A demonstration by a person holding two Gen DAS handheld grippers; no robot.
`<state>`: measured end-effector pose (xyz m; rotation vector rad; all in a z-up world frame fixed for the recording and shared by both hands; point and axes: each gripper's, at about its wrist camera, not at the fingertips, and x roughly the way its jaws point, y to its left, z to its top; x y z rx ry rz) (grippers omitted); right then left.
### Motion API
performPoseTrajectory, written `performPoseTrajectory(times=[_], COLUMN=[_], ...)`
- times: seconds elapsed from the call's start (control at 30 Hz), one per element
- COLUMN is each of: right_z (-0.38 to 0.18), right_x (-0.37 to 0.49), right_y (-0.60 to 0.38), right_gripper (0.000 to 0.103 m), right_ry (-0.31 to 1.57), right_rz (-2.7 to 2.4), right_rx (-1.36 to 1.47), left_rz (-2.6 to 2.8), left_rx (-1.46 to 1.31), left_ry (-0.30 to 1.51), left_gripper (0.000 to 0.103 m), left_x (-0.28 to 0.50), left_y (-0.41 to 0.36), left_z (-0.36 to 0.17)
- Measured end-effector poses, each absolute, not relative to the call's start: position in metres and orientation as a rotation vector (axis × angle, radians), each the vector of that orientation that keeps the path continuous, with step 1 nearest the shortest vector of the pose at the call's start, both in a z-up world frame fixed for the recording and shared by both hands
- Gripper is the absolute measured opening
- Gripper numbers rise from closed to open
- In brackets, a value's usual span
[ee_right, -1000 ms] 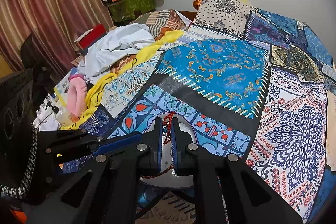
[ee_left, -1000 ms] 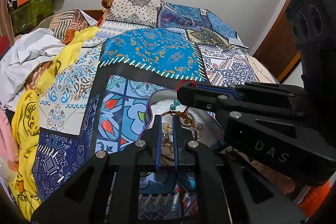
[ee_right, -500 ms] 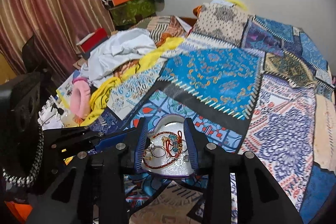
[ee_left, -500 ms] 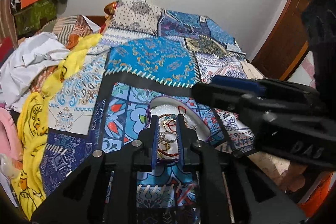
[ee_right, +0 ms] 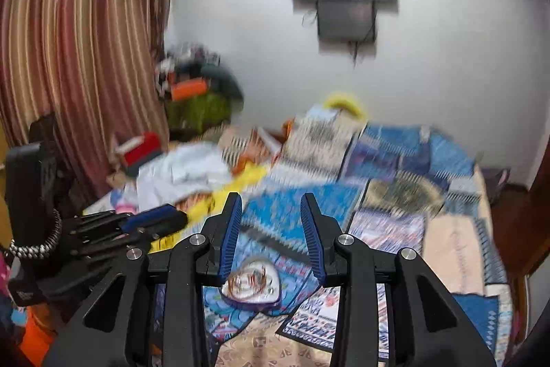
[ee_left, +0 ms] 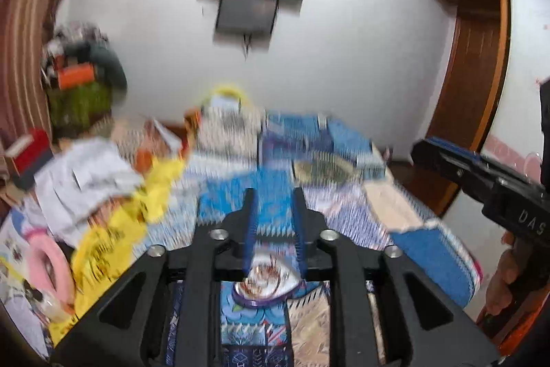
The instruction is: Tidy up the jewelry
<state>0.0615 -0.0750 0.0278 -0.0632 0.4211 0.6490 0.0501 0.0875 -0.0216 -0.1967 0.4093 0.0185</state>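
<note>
Patchwork bedding fills the left wrist view, where the left tool, jaws opening and empty, hangs above the heart-shaped tray of jewelry on the bed; the soft quilt could tip it. From the right wrist, the right tool, spread and empty, frames that tray, the heaped clothes crowding the left.

Bedroom — quilted bed, curtains

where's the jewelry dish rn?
Jewelry dish lies on the patterned bedspread, low centre in both wrist views, below and between each hand-held gripper's fingers, untouched.
</note>
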Motion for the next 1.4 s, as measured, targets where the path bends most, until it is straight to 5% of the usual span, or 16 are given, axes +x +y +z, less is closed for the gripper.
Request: performPoseTrajectory(times=[0.17,0.3,0.47,0.6,1.4], right_z=[0.055,0.062,0.060,0.058,0.056], right_x=[0.015,-0.008,-0.018,-0.020,-0.027], right_y=[-0.095,-0.102,-0.103,-0.102,-0.111], right_gripper=[0.049,0.073,0.093,0.099,0.100], right_ry=[0.255,0.179,0.137,0.133,0.168], right_rz=[0.594,0.558,0.507,0.477,0.489], right_rx=[-0.041,-0.037,-0.035,-0.036,-0.022], left_rz=[0.060,0.109,0.146,0.154,0.151], left_rx=[-0.154,-0.111,-0.104,-0.103,-0.090], left_ry=[0.231,0.162,0.118,0.123,0.149], left_gripper=[0.044,0.061,0.102,0.103,0.103], left_x=[-0.003,-0.027,-0.046,-0.052,-0.054], left_y=[0.070,0.057,0.049,0.048,0.042], left_z=[0.021,0.034,0.037,0.035,0.031])
